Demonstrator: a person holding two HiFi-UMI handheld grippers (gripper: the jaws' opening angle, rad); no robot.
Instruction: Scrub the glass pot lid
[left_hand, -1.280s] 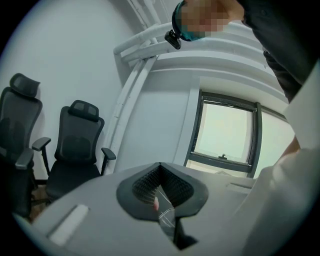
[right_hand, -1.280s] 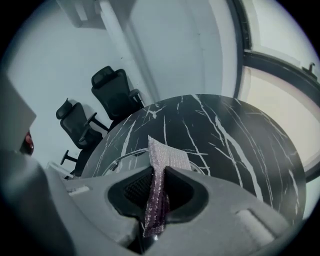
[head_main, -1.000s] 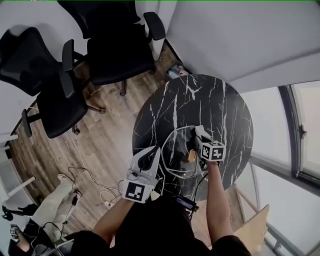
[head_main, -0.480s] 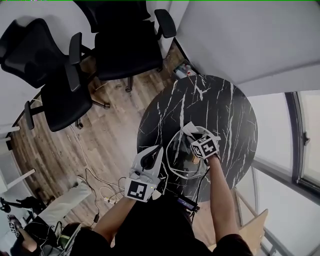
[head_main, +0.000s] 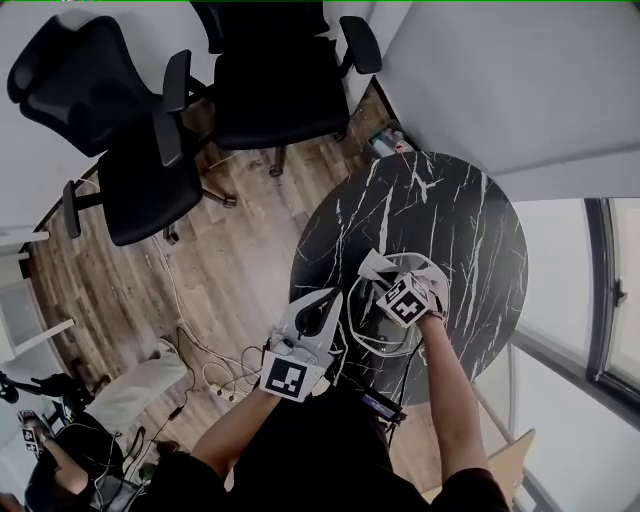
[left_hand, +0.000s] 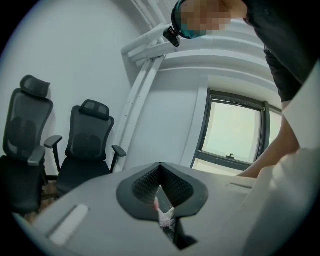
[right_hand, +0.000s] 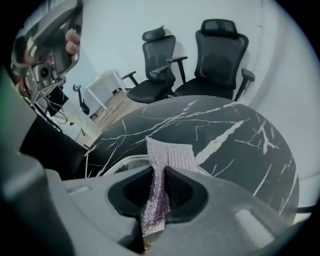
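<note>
The right gripper has its jaws clenched on a thin, sparkly mesh cloth. It holds the cloth over the round, see-through lid, which lies flat on the black table with white veins, near the person's edge. The left gripper hangs by that edge with its jaws squeezed together, and only a tiny pale bit I cannot name shows in the slit. To scrub well, I think the cloth should press flat and go round and round, and the slippery glass must not slide.
</note>
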